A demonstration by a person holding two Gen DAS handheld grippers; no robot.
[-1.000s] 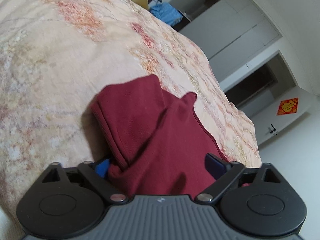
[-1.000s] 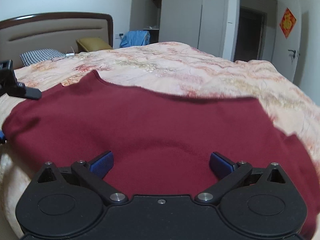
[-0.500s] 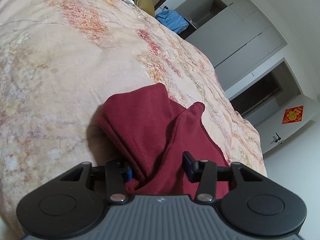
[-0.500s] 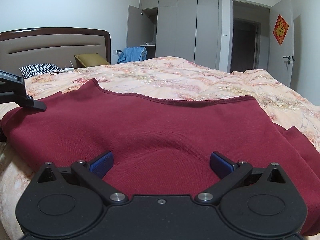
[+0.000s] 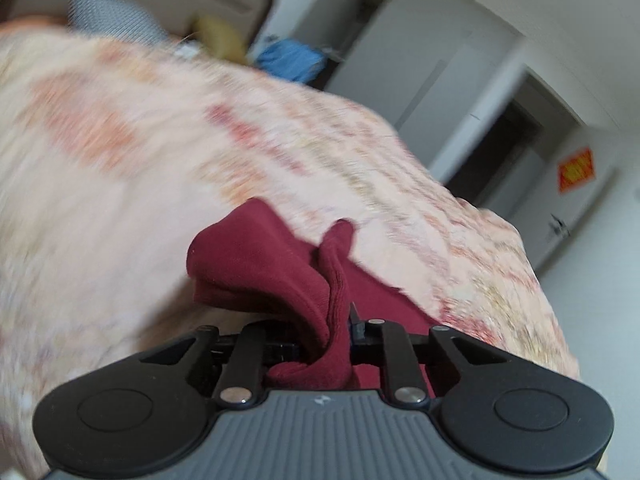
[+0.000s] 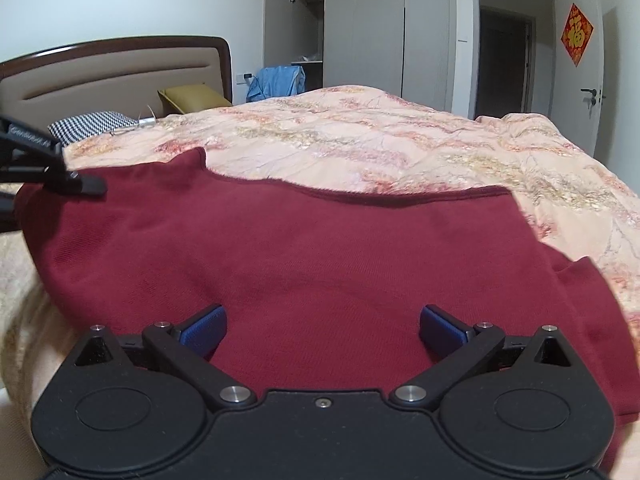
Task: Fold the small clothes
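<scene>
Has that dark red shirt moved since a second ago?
Yes. The left gripper has just closed on the dark red shirt's corner, bunching and lifting it off the floral bedspread.

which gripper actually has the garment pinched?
The left gripper: its jaws have just been closing and now clamp a bunched fold of the maroon garment. The right gripper stands open.

A red diamond sign (image 6: 576,34) on the door (image 6: 580,92) bears the gold character 福
</scene>
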